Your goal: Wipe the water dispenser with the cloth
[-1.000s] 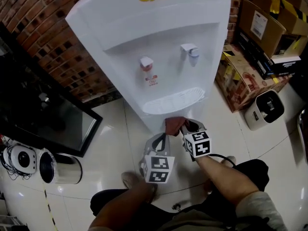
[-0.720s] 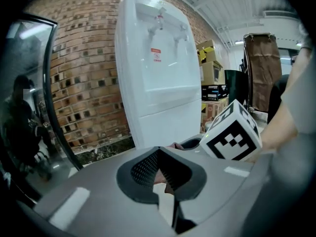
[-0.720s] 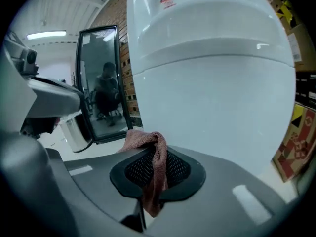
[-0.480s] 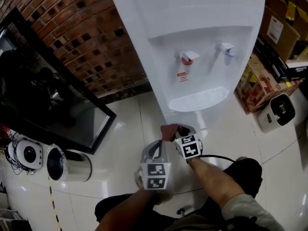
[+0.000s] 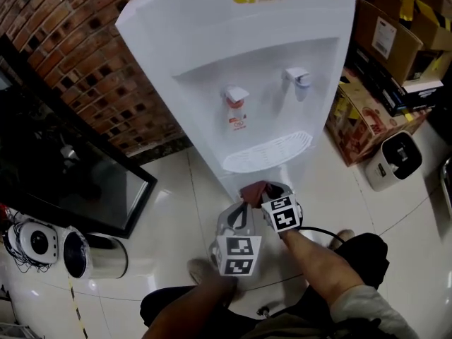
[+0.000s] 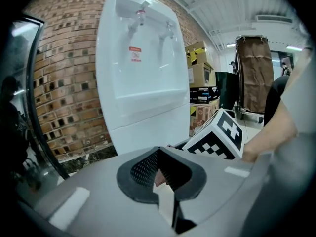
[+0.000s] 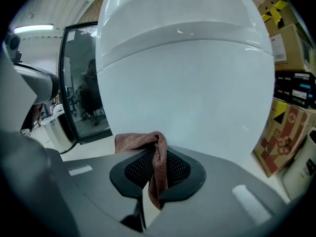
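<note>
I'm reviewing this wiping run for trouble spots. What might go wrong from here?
The right tool pinches only a narrow fold of the cloth, so rubbing the water dispenser might pull it free. The left tool sits close beside the right; they may knock together. Wiping upward might snag the red tap.

The water dispenser (image 5: 268, 55) is white, the cloth (image 5: 254, 189) reddish-brown, the wall (image 5: 78, 62) red brick.

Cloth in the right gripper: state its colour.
Reddish brown. The cloth shows best in the right gripper view, against the white dispenser.
</note>
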Demonstrator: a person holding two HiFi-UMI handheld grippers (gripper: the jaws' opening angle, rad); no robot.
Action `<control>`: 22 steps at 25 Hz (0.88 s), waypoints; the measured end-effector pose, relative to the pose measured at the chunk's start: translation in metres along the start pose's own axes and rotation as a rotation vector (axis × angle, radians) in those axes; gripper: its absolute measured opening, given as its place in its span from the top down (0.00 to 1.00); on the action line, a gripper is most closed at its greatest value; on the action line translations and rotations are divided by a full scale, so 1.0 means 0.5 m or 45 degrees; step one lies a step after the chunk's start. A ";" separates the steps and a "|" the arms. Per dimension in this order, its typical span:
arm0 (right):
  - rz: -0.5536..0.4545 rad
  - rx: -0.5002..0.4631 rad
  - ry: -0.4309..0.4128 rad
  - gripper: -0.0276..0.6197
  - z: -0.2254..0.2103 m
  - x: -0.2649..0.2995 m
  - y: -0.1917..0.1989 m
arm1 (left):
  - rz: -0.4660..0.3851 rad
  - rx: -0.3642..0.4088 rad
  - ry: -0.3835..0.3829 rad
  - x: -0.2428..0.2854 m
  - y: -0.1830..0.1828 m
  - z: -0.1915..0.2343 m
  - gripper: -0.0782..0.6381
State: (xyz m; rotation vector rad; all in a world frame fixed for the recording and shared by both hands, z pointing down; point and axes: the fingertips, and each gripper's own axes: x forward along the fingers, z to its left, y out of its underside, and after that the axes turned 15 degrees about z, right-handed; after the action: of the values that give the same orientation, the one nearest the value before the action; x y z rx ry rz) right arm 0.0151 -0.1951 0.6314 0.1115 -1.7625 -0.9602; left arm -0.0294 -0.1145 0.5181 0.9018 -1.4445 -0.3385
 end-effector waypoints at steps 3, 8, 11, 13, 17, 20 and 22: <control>0.001 0.030 0.044 0.88 -0.069 -0.020 0.009 | -0.025 0.026 0.035 0.023 -0.038 -0.048 0.89; 0.005 0.126 0.129 0.88 -0.201 -0.053 0.041 | -0.024 0.083 0.105 0.075 -0.087 -0.142 0.89; 0.008 0.180 0.186 0.88 -0.278 -0.065 0.054 | -0.014 0.098 0.156 0.111 -0.113 -0.197 0.89; 0.005 0.208 0.204 0.88 -0.316 -0.070 0.056 | -0.016 0.094 0.180 0.132 -0.132 -0.229 0.89; 0.008 0.190 0.179 0.88 -0.350 -0.073 0.058 | -0.013 0.080 0.217 0.172 -0.157 -0.282 0.89; -0.007 0.215 0.171 0.88 -0.378 -0.078 0.056 | 0.006 0.094 0.228 0.198 -0.160 -0.305 0.89; -0.021 0.254 0.182 0.88 -0.406 -0.083 0.055 | 0.016 0.104 0.225 0.210 -0.158 -0.312 0.89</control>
State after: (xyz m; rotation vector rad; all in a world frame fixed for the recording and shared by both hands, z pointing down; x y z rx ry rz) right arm 0.2112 -0.2669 0.6379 0.3155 -1.7234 -0.7669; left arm 0.1571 -0.1879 0.5552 0.9636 -1.3074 -0.1865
